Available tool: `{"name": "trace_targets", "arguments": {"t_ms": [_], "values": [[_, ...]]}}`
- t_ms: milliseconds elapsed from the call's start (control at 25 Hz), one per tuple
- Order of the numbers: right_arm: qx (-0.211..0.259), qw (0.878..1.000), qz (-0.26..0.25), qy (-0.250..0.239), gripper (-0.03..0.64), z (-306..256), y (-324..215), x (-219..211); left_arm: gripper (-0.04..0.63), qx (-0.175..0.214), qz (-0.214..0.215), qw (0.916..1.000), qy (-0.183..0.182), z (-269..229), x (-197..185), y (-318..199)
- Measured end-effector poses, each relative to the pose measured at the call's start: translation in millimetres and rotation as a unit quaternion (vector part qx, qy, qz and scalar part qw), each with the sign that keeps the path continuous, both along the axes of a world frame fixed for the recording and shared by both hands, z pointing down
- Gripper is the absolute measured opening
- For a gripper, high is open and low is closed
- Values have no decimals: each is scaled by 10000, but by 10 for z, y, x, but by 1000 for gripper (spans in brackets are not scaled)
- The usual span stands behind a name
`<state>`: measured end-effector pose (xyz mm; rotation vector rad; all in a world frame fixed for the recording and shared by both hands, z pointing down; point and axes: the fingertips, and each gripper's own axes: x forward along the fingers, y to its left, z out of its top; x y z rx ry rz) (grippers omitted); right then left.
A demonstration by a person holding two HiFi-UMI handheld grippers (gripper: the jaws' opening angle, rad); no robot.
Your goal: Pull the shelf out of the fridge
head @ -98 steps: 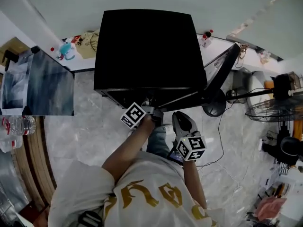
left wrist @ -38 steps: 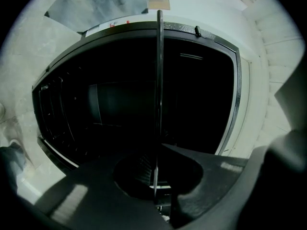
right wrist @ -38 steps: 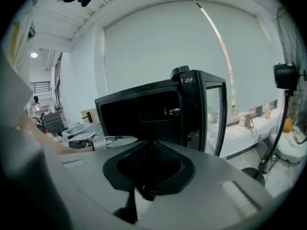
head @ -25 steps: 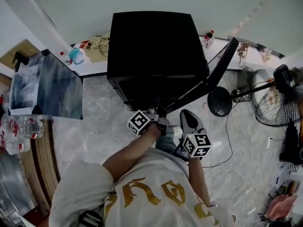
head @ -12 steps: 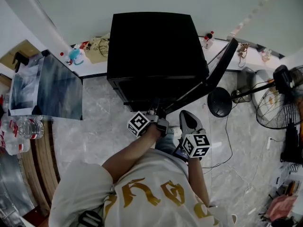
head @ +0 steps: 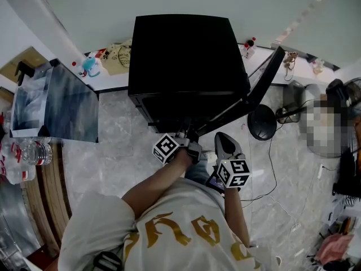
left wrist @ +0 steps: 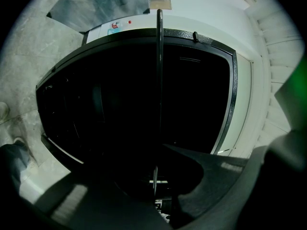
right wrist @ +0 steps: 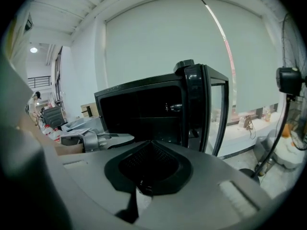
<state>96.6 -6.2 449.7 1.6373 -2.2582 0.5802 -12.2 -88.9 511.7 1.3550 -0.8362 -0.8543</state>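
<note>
The fridge (head: 186, 55) stands on the floor (head: 113, 151) straight before me, its door (head: 256, 86) swung out to the right. My left hand-held gripper (head: 190, 135) is at the front of the open fridge, and the shelf (left wrist: 158, 104) runs edge-on out from between its jaws. My right hand-held gripper (head: 221, 138) is just right of it, outside the fridge and below the door. A fan (head: 261, 121) stands right of the door. A case (head: 56, 103) sits well left of the fridge, with bottles (head: 25, 151) beyond it.

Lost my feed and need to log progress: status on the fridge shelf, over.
Left gripper shut on the shelf edge, inside the fridge. Right gripper shut, empty, outside the fridge. Fridge door open; nothing seen blocking.
</note>
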Motion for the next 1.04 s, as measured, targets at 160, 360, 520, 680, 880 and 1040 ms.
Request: {"name": "trace_targets", "arguments": {"t_ms": [160, 360, 520, 680, 880, 1040], "values": [[-30, 10000, -54, 54, 25, 14, -2, -33, 15, -6, 12, 10000, 9, 0, 3, -9], [-41, 9999, -57, 103, 25, 21, -5, -34, 15, -6, 46, 10000, 4, 0, 11, -4], [-49, 9999, -73, 143, 25, 19, -10, -66, 15, -2, 55, 10000, 15, -3, -4, -9], [-56, 9998, -55, 166, 25, 21, -13, -53, 17, -33, 39, 10000, 30, 15, -2, -14], [-58, 9998, -58, 166, 25, 23, -20, -53, 17, -59, 56, 9999, 59, 9, 14, -13], [-60, 9998, -68, 171, 25, 24, -18, -75, 17, -37, 54, 10000, 72, -7, 1, -13]]}}
